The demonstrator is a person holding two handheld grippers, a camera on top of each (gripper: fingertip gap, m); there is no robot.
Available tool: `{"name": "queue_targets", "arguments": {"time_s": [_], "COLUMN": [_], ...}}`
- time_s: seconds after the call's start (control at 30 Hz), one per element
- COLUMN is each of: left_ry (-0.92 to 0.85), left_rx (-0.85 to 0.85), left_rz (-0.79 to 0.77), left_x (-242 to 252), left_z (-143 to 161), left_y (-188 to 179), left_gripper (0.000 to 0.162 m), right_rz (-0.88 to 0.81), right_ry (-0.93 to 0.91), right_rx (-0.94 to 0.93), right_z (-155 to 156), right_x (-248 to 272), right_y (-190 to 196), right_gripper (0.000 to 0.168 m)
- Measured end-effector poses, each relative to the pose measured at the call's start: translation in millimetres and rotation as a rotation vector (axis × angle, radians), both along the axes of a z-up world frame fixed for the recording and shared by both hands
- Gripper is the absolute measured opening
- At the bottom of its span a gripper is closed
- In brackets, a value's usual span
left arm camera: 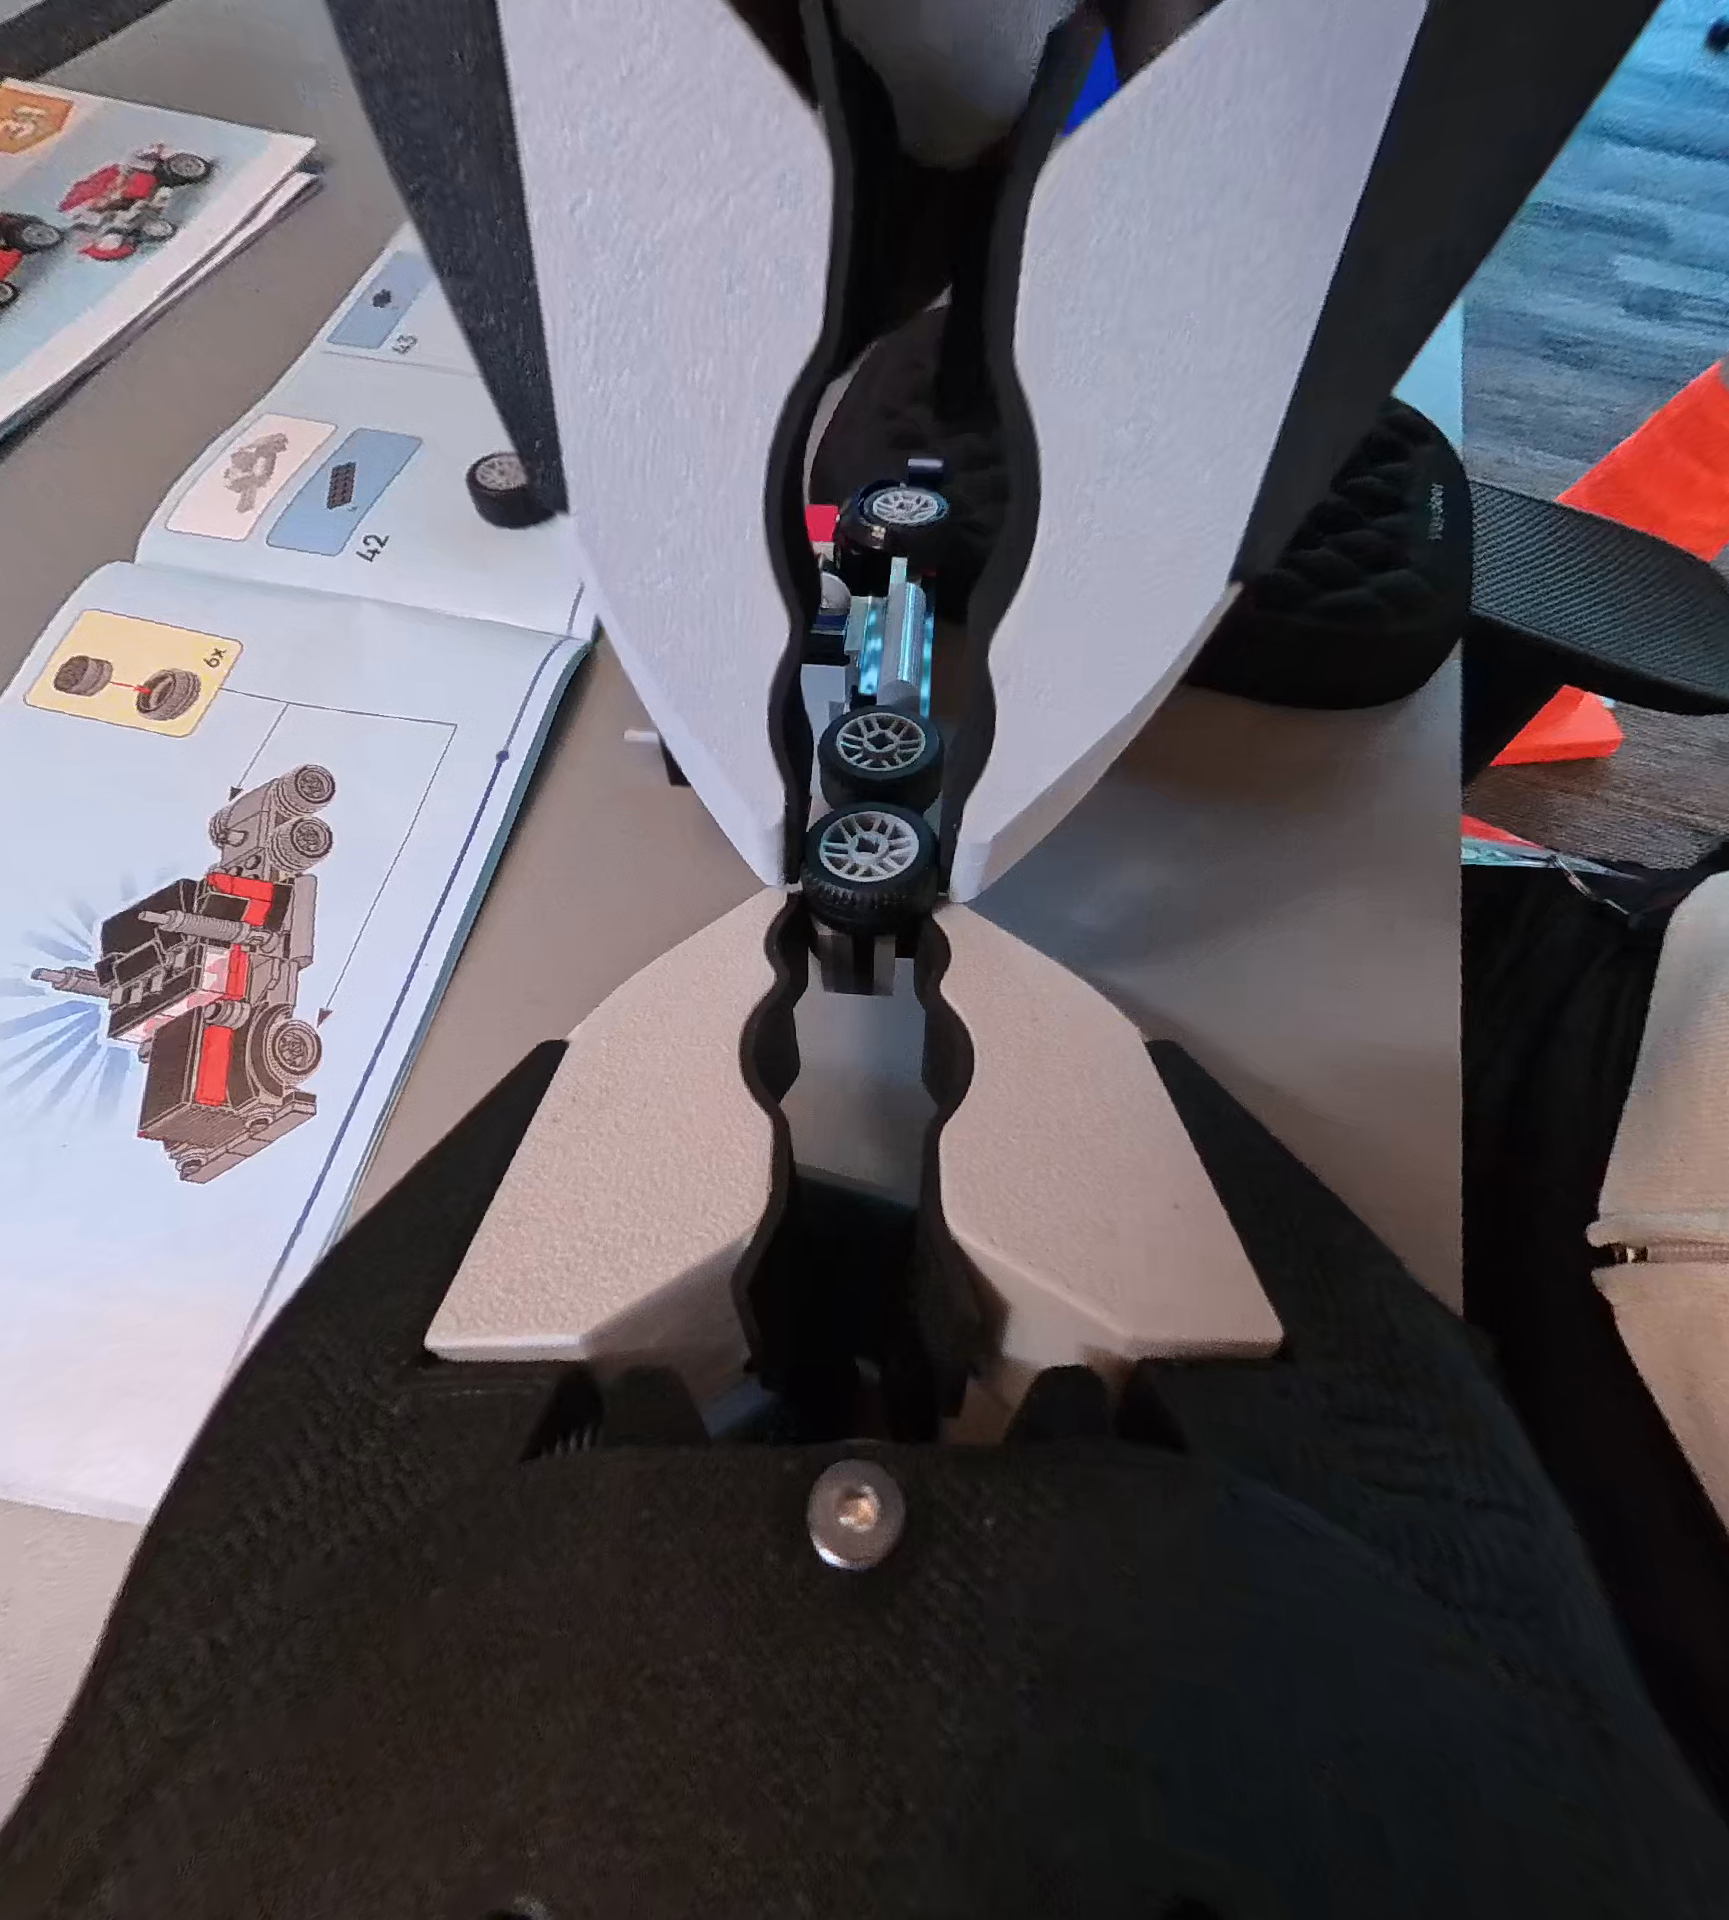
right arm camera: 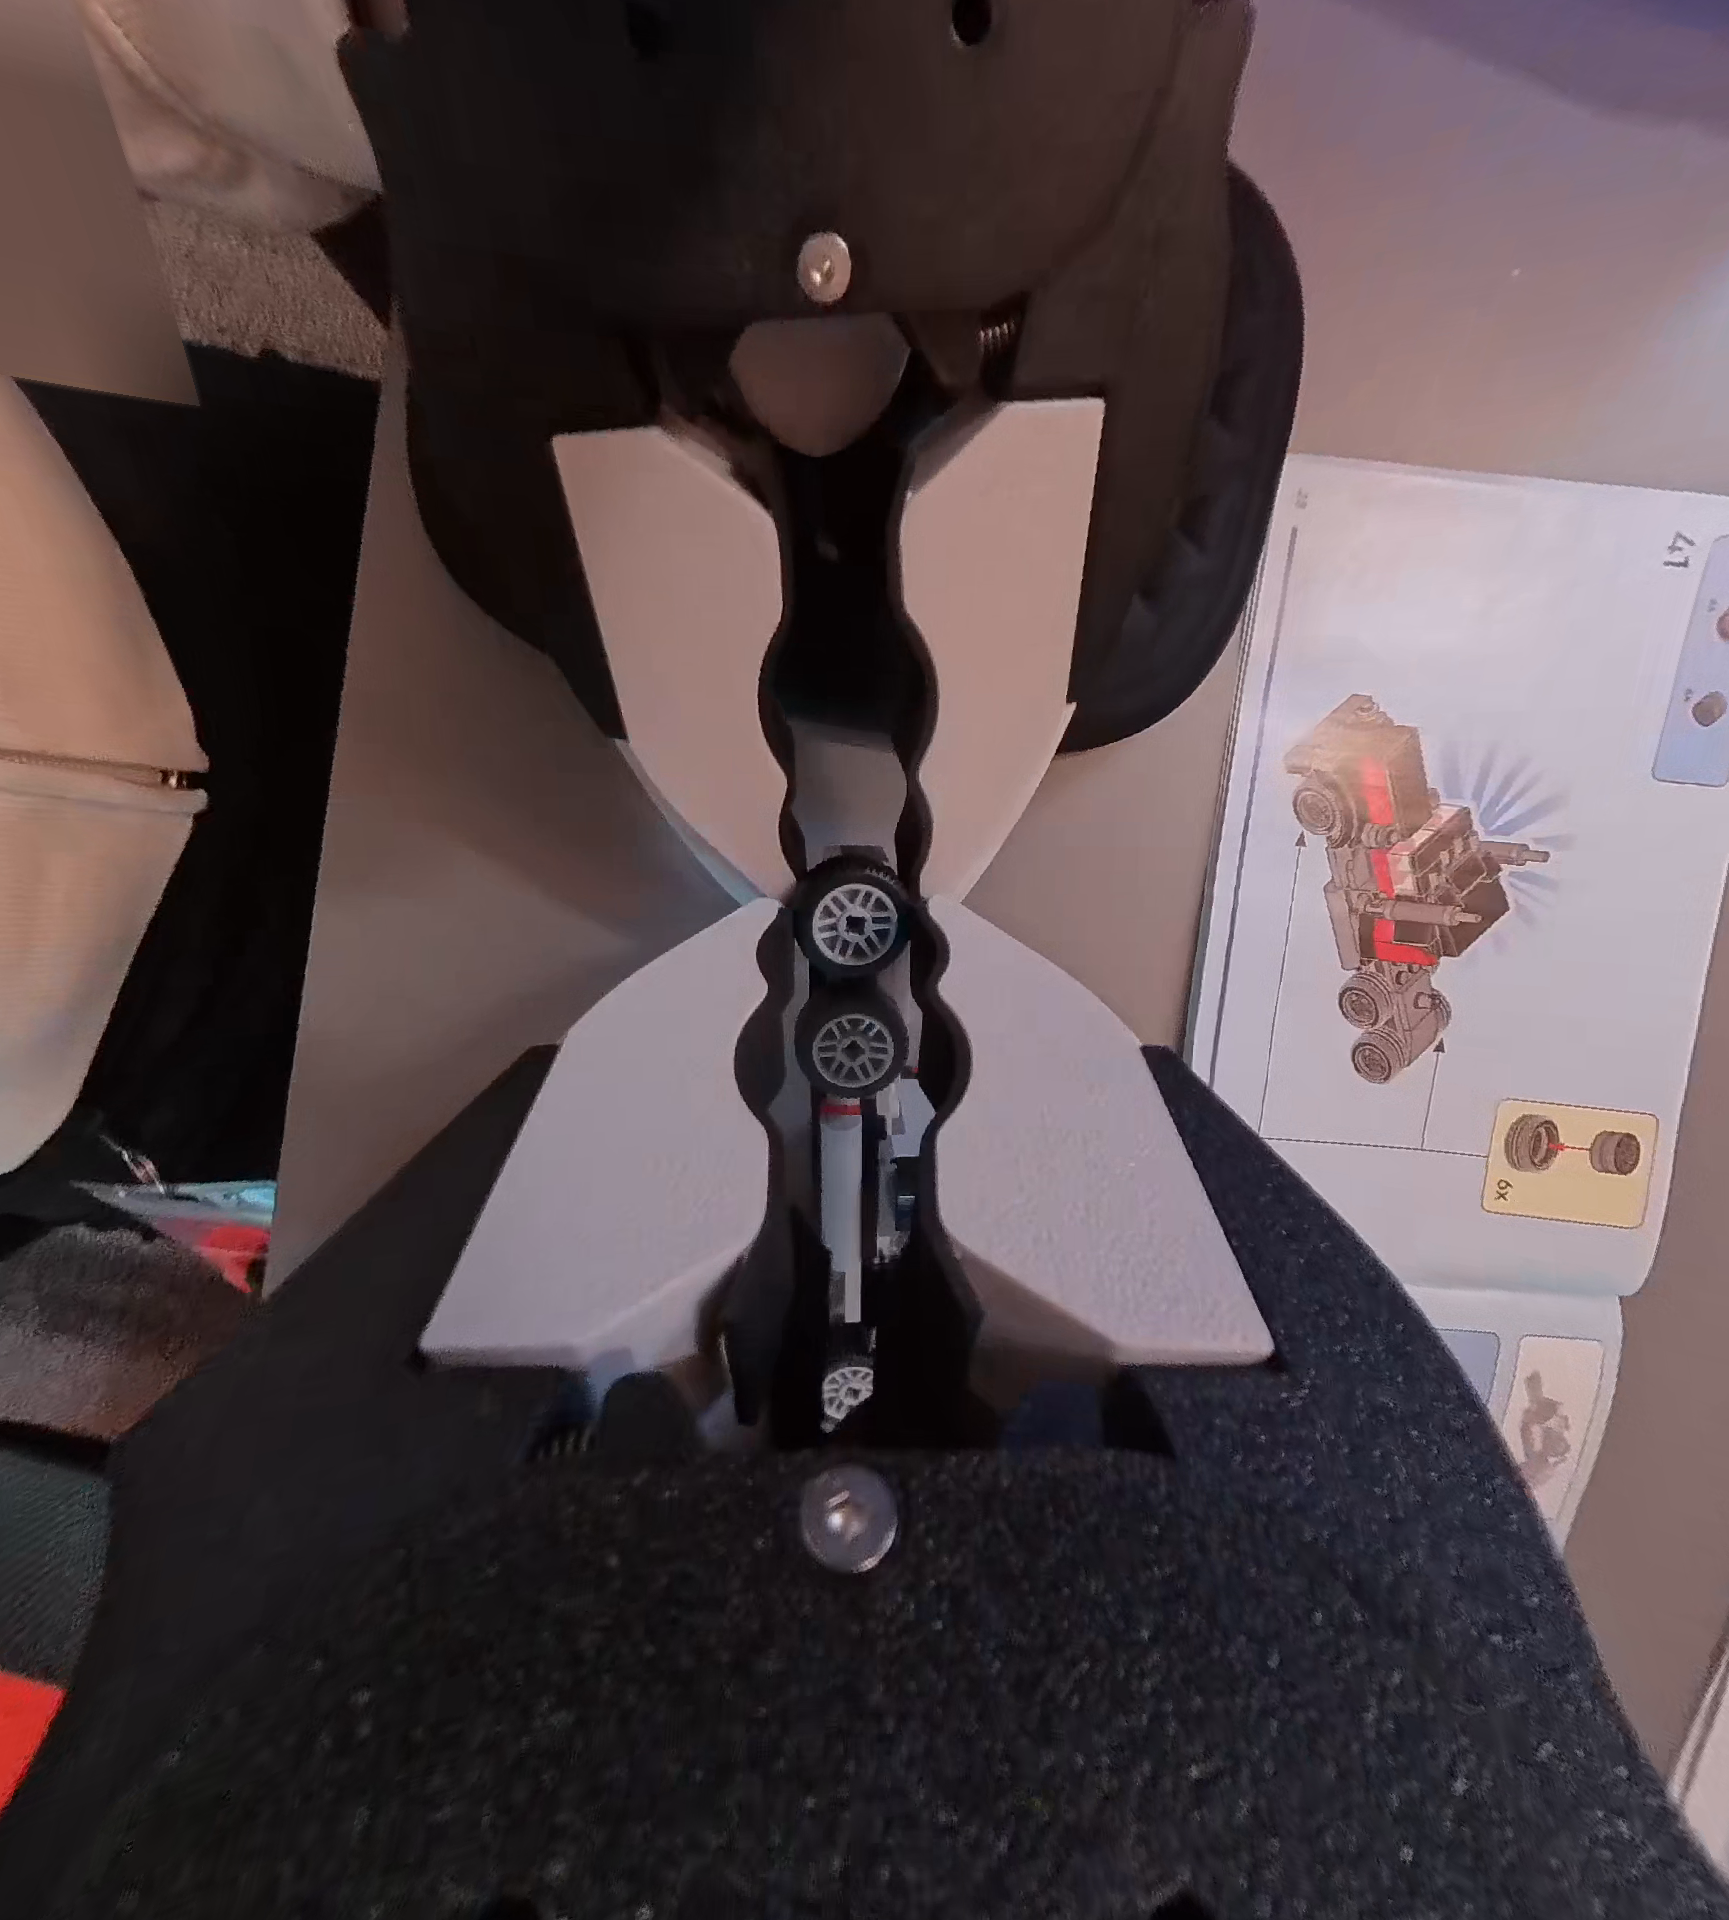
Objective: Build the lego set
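A small lego truck (left arm camera: 886, 644) with grey-spoked black wheels and a silver pipe is held in the air between my two grippers, which meet tip to tip. My left gripper (left arm camera: 860, 925) is shut on the truck's near end, below the last wheel. My right gripper (left arm camera: 870, 883) comes in from the top and is shut along the truck's sides. In the right wrist view the truck (right arm camera: 855, 1049) lies lengthwise between the right gripper's (right arm camera: 852, 920) pads, with the left gripper (right arm camera: 849, 878) opposite. A loose wheel (left arm camera: 501, 483) stands on the open booklet.
An open instruction booklet (left arm camera: 164, 935) lies on the grey table (left arm camera: 548, 935) at the left; it is also in the right wrist view (right arm camera: 1462, 883). A second booklet (left arm camera: 60, 260) lies farther back. A person's beige clothing (left arm camera: 1722, 1247), a black chair (left arm camera: 1608, 603) and an orange cone (left arm camera: 1691, 447) are beyond the table edge. My two grippers' fingertips are within a few centimetres of each other.
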State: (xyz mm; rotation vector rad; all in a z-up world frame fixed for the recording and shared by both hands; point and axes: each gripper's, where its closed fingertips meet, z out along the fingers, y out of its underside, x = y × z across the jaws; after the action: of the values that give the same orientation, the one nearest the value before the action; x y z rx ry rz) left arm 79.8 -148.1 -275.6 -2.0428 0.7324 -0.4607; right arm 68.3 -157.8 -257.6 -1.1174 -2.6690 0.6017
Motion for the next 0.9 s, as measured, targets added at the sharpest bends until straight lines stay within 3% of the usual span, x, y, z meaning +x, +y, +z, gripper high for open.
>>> {"name": "queue_targets", "arguments": {"time_s": [0.17, 0.27, 0.47, 0.77, 0.9], "left_ry": [-0.037, -0.012, 0.011, 0.087, 0.109], "left_rx": [0.031, 0.016, 0.027, 0.086, 0.109], "left_rz": [0.003, 0.005, 0.014, 0.028, 0.033], "left_x": [-0.6, -0.3, -0.8, -1.3, -2.0], "left_z": [6.9, 3.2, 2.4, 1.9, 2.7], "left_y": [0.0, 0.6, 1.1, 1.8, 2.1], "left_gripper": [0.019, 0.020, 0.020, 0.020, 0.020], "right_rz": [-0.098, -0.166, -0.226, -0.188, -0.225], "right_ry": [0.200, 0.326, 0.359, 0.406, 0.470], "right_rx": [-0.181, -0.336, -0.378, -0.305, -0.331], "right_z": [21.3, 32.2, 14.6, 14.5, 22.5], "right_x": [3.9, 6.3, 1.7, 6.8, 27.2], "right_y": [0.9, 1.9, 1.1, 0.7, 26.5], "right_gripper": [0.031, 0.012, 0.014, 0.014, 0.052]}}
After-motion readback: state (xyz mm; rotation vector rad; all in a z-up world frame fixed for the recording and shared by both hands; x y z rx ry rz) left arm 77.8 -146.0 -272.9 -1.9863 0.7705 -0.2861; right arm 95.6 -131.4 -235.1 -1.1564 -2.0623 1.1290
